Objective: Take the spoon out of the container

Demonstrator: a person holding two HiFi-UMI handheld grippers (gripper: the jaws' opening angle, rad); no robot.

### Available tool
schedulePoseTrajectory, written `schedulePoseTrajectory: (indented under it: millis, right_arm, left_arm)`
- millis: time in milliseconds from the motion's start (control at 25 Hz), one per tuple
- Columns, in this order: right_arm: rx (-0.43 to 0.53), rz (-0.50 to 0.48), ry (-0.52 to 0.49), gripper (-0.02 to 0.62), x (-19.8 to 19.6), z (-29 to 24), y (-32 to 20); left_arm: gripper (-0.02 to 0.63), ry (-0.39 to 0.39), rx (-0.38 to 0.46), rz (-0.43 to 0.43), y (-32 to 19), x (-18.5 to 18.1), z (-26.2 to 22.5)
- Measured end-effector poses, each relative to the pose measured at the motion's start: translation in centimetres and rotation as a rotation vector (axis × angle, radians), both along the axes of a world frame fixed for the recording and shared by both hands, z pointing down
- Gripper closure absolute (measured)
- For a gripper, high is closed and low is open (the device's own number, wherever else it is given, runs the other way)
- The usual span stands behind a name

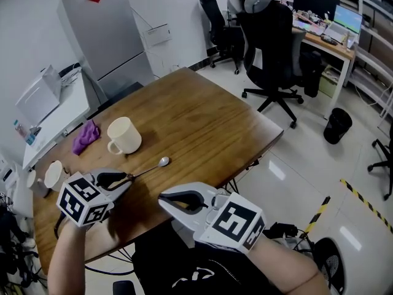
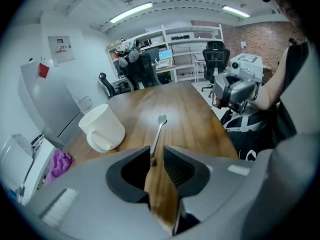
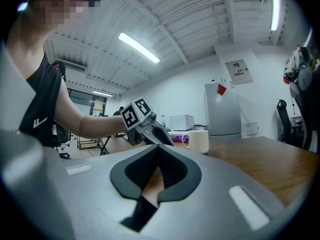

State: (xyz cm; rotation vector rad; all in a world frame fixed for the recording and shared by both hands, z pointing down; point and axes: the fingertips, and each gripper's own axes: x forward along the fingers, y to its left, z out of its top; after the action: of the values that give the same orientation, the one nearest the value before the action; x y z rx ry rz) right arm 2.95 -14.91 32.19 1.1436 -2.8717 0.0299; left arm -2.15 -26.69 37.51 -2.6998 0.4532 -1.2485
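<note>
The left tool (image 2: 157, 152) is open a little bit. The end of the spoon (image 2: 159, 130) sits between its two sides, not squeezed. The spoon lies flat on the table (image 1: 209, 112), out of the cup (image 1: 123, 134) and near it. The right tool (image 3: 158, 149) is shut and empty.

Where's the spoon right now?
In the head view the spoon lies flat on the table, just below-right of the mug and outside it, its handle end between the parted jaws of the left gripper.
</note>
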Motion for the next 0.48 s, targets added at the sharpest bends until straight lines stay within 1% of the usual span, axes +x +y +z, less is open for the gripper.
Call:
schedulePoseTrajectory:
  millis: [80, 200, 320, 480]
  right_arm:
    - [-0.004, 0.001, 0.000, 0.592, 0.1, 0.2, -0.1]
    - [-0.009, 0.001, -0.001, 0.592, 0.1, 0.3, -0.2]
    - [-0.002, 0.000, -0.003, 0.592, 0.1, 0.4, -0.3]
    - [0.006, -0.009, -0.004, 0.592, 0.0, 0.5, -0.2]
  left_arm:
    - [0.509, 0.091, -0.012, -0.012, 0.6, 0.1, -1.1]
    - [0.514, 0.262, -0.039, -0.015, 2.6, 0.5, -2.9]
    - [0.530, 0.417, -0.009, -0.025, 4.5, 0.4, -5.0]
    - [0.590, 0.572, 0.038, -0.077, 6.5, -0.3, -6.8]
